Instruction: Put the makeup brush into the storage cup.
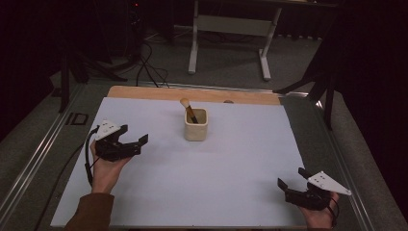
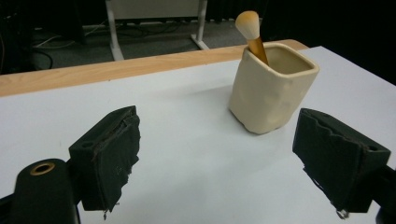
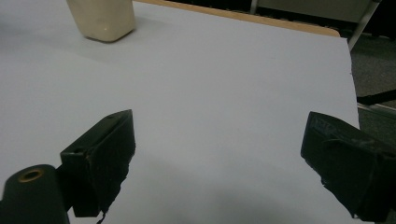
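On the left side of the tabletop [image 1: 159, 192], a little nearer the left edge than the middle, the left gripper [image 1: 133, 135] sits in a person's hand with its fingers [image 2: 109, 154] spread wide and nothing between them; a grey three-cornered plate rides on top and a black cable loops down beside the wrist. In the left gripper view those fingers frame bare white surface, and the cup stands just beyond the right-hand finger, apart from both. The cream cup [image 1: 196, 124] stands upright toward the far edge, roughly midway between the left and right edges and short of the bare wooden strip [image 1: 192, 94] that runs along the back. It is a squarish, soft-cornered vessel, open at the top. Inside it stands a makeup brush [image 1: 189, 110], its brown handle leaning against the cup's far-left inner corner and its pale bristle head poking up above the rim, tilted toward the far-left. Nothing else can be made out in the cup. Near the front-right corner of the tabletop the right gripper [image 1: 290, 177] is held low over the surface, well apart from the cup, its fingers [image 3: 100, 154] also spread wide and empty. In the right gripper view the base of the cup appears far off at the upper left.
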